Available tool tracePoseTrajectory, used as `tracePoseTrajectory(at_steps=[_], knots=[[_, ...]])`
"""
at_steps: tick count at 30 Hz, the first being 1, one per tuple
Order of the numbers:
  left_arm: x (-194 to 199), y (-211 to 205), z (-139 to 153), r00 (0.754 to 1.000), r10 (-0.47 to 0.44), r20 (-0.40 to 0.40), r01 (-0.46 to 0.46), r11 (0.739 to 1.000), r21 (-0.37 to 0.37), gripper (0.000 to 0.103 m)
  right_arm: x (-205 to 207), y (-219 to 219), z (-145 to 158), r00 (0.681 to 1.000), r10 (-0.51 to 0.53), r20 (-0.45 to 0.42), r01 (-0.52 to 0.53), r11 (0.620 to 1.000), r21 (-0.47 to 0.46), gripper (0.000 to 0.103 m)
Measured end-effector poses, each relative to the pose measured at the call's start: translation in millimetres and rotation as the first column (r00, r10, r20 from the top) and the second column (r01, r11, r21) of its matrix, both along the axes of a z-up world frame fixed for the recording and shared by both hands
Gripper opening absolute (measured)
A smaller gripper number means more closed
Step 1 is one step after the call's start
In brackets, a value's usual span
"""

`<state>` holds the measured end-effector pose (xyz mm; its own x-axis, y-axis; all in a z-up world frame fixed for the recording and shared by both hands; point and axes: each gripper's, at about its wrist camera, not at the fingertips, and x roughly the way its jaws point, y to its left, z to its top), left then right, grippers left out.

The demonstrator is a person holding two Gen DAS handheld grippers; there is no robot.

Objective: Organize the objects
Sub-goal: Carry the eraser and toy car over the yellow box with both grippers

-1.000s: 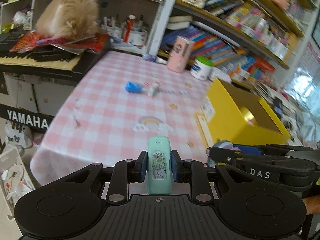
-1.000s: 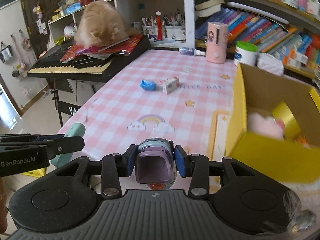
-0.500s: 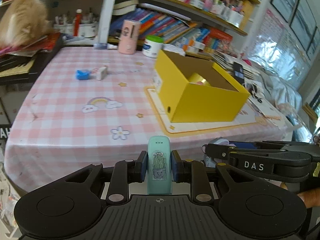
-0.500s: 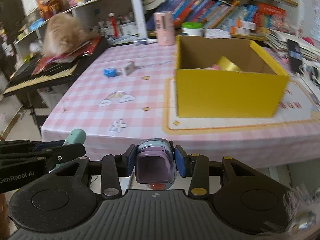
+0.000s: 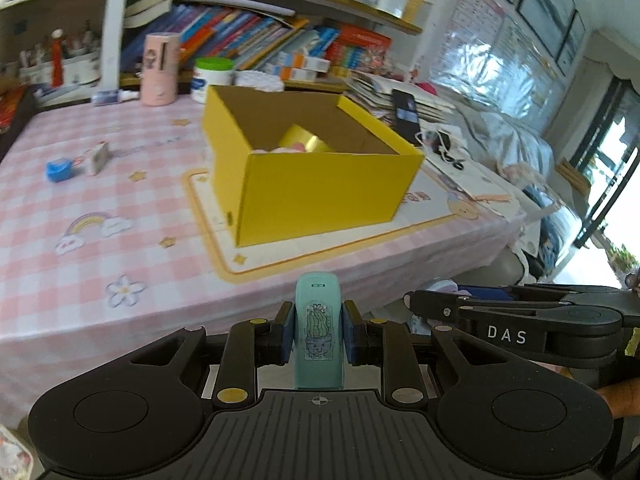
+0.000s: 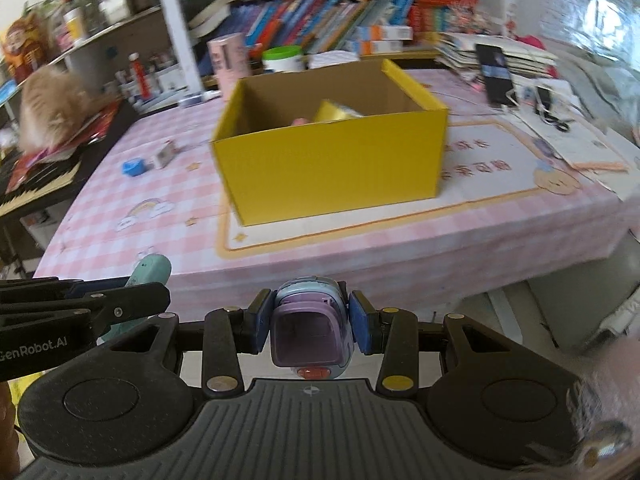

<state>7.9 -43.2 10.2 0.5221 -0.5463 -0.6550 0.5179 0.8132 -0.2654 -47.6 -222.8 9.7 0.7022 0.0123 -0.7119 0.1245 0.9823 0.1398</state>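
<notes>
My left gripper [image 5: 318, 334] is shut on a mint-green case with a cactus sticker [image 5: 318, 332], held off the table's front edge. My right gripper [image 6: 312, 326] is shut on a purple and blue toy watch [image 6: 311, 332], also short of the table. An open yellow box [image 5: 316, 176] stands on a mat on the pink checked table [image 5: 80, 272]; it also shows in the right wrist view [image 6: 332, 168]. Inside it lie a yellow tape roll [image 5: 304, 142] and something pink. A small blue object [image 5: 59, 169] and a small white box [image 5: 97, 157] lie at the table's left.
A pink cup [image 5: 160, 69] and a green-lidded jar [image 5: 213, 77] stand behind the box. Bookshelves line the back. A phone [image 5: 404, 111], cables and papers lie at the right. A fluffy cat [image 6: 50, 108] sits on a keyboard at the left.
Both grippers have swung to the right, from facing the keyboard and cat to facing the yellow box. Each still holds its object.
</notes>
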Motion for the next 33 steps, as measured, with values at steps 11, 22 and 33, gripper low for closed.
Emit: tracePoseTrajectory(at_steps=[11,22,33], knots=[[24.8,-34.0,10.4,0.999,-0.019,0.042,0.019,1.0,0.006,0.023,21.4,-38.1,6.0,0.999,-0.037,0.027,0.037,0.999,0.001,0.038],[70.5,-63.3,33.9,0.993,0.013,0.117,-0.011,1.0,-0.013,0.023,73.7,-69.5,30.7,0.994,0.005,0.109,-0.001,1.0,-0.031,0.038],[129.8,-95.1,42.4,0.984,0.087,0.155,-0.088,0.996,-0.001,0.023,145.6,-97.3,56.2,0.972,0.109,0.21,-0.096,0.993,-0.073,0.038]])
